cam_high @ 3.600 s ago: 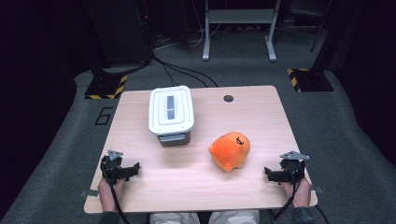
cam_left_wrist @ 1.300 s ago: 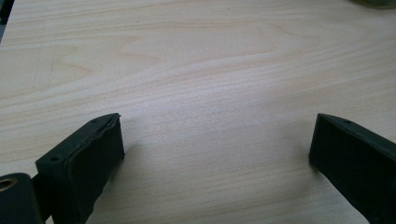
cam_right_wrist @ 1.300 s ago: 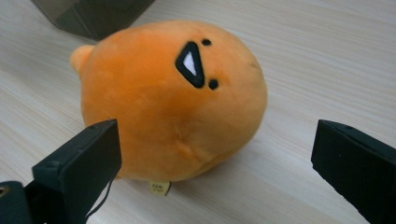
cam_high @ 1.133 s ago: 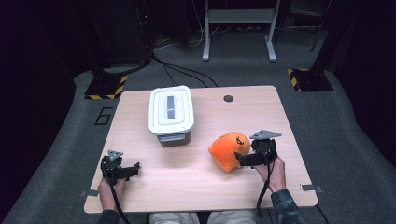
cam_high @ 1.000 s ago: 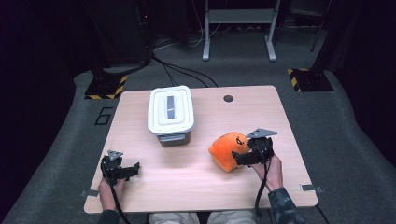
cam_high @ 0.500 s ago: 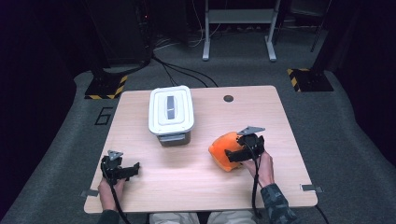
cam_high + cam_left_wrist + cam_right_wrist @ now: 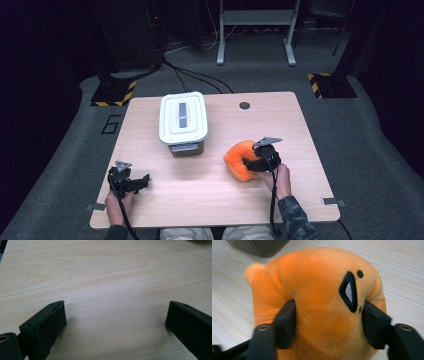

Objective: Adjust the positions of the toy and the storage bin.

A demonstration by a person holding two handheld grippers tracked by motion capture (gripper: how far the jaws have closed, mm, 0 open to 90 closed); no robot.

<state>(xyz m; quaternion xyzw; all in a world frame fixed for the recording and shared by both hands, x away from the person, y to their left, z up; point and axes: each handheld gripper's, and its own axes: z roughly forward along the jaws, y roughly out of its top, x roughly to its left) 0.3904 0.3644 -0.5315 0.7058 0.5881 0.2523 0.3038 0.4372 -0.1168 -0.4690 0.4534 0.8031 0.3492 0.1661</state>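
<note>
Jaws of the right gripper (image 7: 328,325) now press both flanks of the orange plush toy (image 7: 319,297), having crossed from the table's right edge; grasp appears secured, lift likely next. Toy sits right of the lidded container (image 7: 183,122). Left gripper (image 7: 131,182) idle, jaws apart.

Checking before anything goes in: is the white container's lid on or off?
On: the white lid sits flat over the grey container, covering its top.
</note>
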